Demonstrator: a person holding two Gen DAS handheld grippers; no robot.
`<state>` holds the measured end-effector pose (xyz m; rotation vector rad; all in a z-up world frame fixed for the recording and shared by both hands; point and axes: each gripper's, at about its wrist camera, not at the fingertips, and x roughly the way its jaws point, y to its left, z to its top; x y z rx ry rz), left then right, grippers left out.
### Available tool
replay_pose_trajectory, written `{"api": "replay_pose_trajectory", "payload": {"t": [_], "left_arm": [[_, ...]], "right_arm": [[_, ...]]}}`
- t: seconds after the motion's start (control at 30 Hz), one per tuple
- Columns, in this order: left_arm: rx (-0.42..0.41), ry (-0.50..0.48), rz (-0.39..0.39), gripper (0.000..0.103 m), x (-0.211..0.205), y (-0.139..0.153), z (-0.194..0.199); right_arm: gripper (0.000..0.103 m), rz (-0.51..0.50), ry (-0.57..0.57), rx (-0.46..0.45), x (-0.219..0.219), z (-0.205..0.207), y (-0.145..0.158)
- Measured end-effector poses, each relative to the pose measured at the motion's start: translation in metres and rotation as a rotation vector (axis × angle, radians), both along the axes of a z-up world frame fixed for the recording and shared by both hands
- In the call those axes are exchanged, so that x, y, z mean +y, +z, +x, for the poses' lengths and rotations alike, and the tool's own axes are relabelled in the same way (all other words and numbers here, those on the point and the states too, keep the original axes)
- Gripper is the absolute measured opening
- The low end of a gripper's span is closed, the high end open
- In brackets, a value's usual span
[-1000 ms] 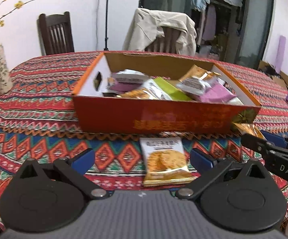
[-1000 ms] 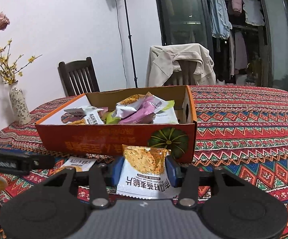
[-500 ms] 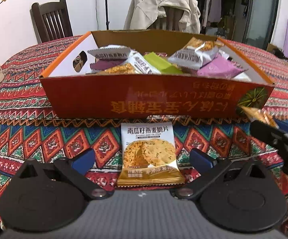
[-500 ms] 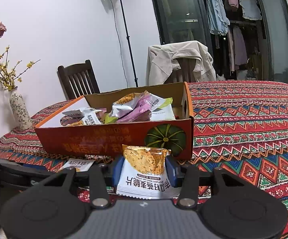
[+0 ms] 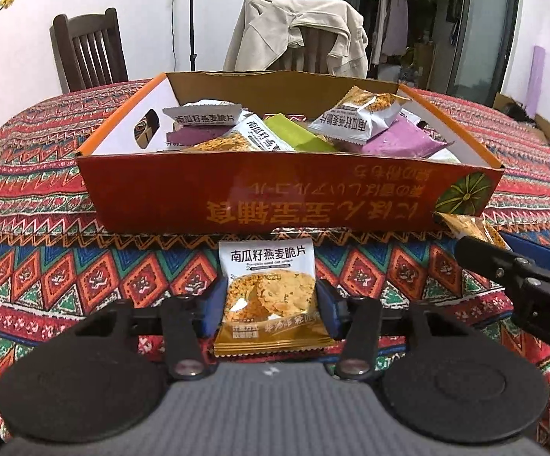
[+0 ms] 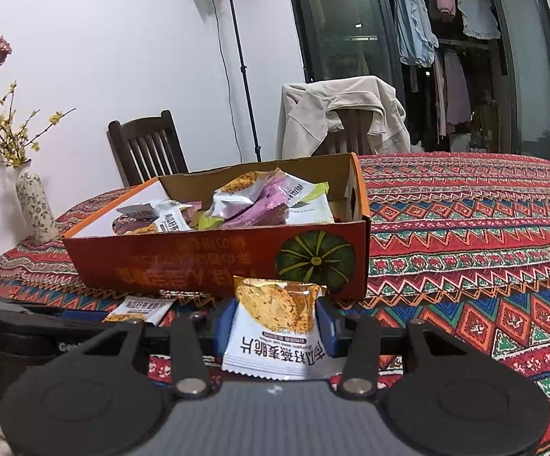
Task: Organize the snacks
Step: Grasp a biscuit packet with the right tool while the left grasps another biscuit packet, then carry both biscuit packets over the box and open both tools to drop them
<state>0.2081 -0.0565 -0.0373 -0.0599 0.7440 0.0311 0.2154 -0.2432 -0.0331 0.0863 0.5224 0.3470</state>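
On the table, in front of the box:
Left gripper: the left gripper (image 5: 270, 307) pointed down at the patterned cloth (image 5: 66, 277), its blue pads (image 5: 214, 309) drawn in against both edges of a flat packet (image 5: 271, 296). Its jaws had just been closing, with that packet between them.
Left packet: gold and white, printed side up, lying on the cloth just in front of the box's long orange wall, the top edge almost under it. Whether it had left the cloth could not be told.
Right gripper: the right gripper (image 6: 275, 325) was narrowed onto a second packet (image 6: 277, 326), pads pressing its sides.
Right packet: held clear of the cloth, text upside down, its biscuit-print end toward the box and near the pumpkin picture on the corner.
Box: the box (image 5: 286, 197) stood open on the cloth, piled with white, purple and green packets (image 5: 335, 129) heaped above the front wall.
Grippers together: the right gripper's black arm showed at the right edge of the left view, beside the box's corner.
Room: a vase (image 6: 35, 205) stood far left on the table; two chairs behind, one with a jacket (image 6: 343, 114) draped over it.
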Motion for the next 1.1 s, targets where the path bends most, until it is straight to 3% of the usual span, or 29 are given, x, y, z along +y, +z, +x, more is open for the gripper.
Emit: {"api": "replay_pose_trajectory", "payload": {"t": [0.33,0.63,1.1], "left_arm": [[-0.079,-0.031,-0.035,0.048,0.008,0.017,-0.021],[-0.218,-0.053,-0.049,0.048,0.015,0.060,-0.035],[-0.323,0.010,-0.082,0.048,0.037,0.107,0.023]], "right_arm": [[0.045,-0.016,0.018,-0.063,0.005,-0.014,0.009],[0.045,-0.008,0.013,-0.112,0.011,-0.018,0.032],[0.045,0.006,-0.045,-0.149,0.027,0.042,0.075]]}}
